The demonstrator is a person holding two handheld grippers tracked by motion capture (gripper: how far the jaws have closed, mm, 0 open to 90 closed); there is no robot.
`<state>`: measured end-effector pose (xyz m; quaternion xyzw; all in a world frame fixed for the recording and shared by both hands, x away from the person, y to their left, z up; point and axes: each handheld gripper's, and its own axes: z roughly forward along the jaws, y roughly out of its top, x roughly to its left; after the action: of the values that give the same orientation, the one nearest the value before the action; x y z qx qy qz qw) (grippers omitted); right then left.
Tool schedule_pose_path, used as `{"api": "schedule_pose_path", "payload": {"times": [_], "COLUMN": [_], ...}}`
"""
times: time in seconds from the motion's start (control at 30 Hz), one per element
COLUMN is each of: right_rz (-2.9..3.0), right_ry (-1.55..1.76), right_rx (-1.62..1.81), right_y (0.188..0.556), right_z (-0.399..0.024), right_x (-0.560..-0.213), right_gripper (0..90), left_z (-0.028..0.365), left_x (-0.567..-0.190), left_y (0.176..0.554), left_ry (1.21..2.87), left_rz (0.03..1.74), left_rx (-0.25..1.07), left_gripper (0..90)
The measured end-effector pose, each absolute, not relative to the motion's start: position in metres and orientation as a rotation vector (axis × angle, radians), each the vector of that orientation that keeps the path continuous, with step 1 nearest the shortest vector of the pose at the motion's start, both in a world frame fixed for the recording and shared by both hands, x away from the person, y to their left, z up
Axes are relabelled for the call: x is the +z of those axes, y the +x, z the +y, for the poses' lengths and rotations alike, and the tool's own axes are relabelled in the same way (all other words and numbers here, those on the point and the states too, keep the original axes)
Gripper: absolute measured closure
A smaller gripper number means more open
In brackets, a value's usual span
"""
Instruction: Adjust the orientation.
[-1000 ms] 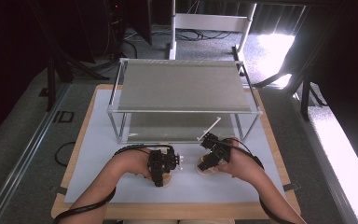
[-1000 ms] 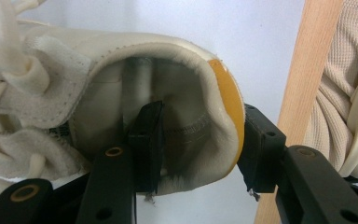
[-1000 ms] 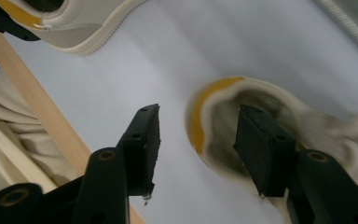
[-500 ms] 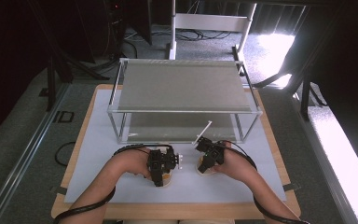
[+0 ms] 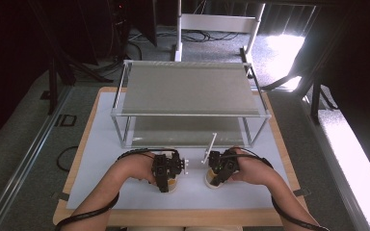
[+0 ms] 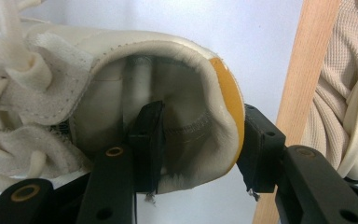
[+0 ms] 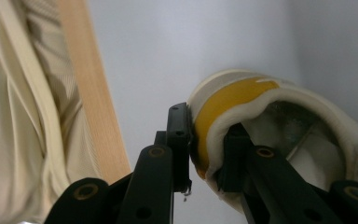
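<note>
Since the earlier frames the right gripper (image 5: 220, 169) sits a little nearer the person's edge of the counter (image 5: 101, 159), and its jaws have just been closing, with the heel of a shoe between them. Left gripper (image 5: 165, 172) in the same spot as before.

Now, right gripper view: the jaws pinch the heel collar of the right-hand shoe (image 7: 270, 121), one jaw outside against the yellow heel patch, the other inside the opening. Grip narrow, pads on the material. Cream upper, yellow tab at the back.

Left gripper view: jaws clamp the heel of the left-hand shoe (image 6: 121, 88) the same way, one jaw down inside the opening, one outside by the orange-yellow heel strip. White laces (image 6: 9, 51) bunch at the far end. Moderate gap, taken up by the heel wall.

High view: both shoes rest on the pale mat, near the person's edge of the counter, side by side and a little apart, each under its gripper. Beyond them stands a two-tier metal rack (image 5: 191, 91), grey mesh shelves. A thin white rod (image 5: 210, 147) slants up from near the right gripper toward the rack's lower shelf. Forearms enter from below, cables trailing.
</note>
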<state>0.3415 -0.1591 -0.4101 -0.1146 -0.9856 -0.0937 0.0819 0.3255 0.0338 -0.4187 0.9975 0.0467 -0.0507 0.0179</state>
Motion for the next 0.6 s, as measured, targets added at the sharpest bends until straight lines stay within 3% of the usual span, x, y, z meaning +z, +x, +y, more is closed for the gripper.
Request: {"api": "schedule_pose_path", "payload": {"times": [0.33,0.6], "right_rz": [-3.04,-3.007], "right_ry": [0.066,0.123], "right_rx": [-0.189,-0.145], "right_y": [0.318,0.315], "right_z": [-0.156,-0.157], "right_x": [-0.402,-0.41], "right_gripper": [79.1,78.8], "left_z": [0.034,0.034], "left_x": [-0.419,-0.419], "left_y": [0.326,0.326], "left_ry": [3.101,3.097], "left_rz": [0.142,0.143], "left_rx": [-0.164,-0.161], "left_gripper": [54.9,55.0]}}
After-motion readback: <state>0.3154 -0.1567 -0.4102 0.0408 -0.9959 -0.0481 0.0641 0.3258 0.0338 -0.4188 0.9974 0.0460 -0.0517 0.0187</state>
